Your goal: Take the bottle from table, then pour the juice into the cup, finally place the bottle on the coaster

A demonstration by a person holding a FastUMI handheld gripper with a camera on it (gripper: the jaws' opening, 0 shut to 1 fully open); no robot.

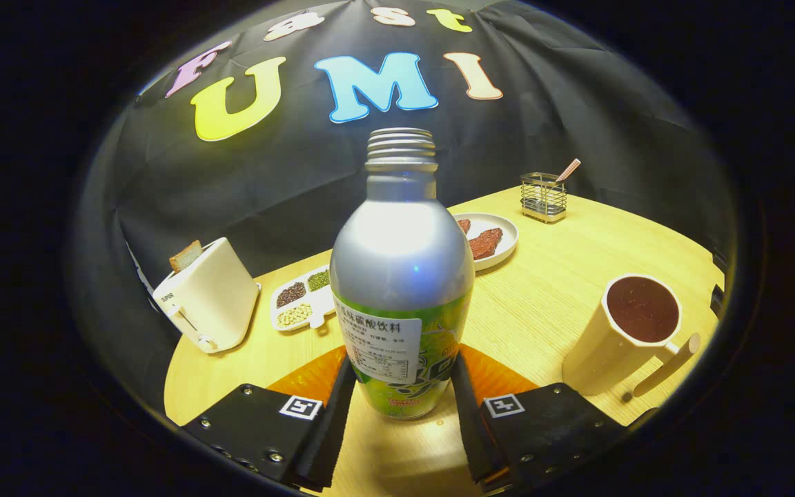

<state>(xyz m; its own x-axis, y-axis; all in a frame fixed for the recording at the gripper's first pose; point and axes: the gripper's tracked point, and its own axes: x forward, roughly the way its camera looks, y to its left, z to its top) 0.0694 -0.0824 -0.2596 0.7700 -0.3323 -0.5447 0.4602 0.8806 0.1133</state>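
Note:
A silver bottle (401, 276) with a green label and no cap stands upright between my fingers. My gripper (403, 367) is shut on its lower body, one finger pressing each side. An orange coaster (303, 379) lies on the wooden table (549, 290) and shows on both sides of the bottle's base, just past the fingertips. Whether the base rests on it I cannot tell. A cream cup (635, 331) with a wooden handle holds dark liquid and stands to the right, beyond the right finger.
To the left stands a cream toaster (208, 297) with a slice of bread in it, beside a white divided tray (301, 297) of beans. Behind the bottle are a white plate (491, 238) of food and a wire holder (544, 197).

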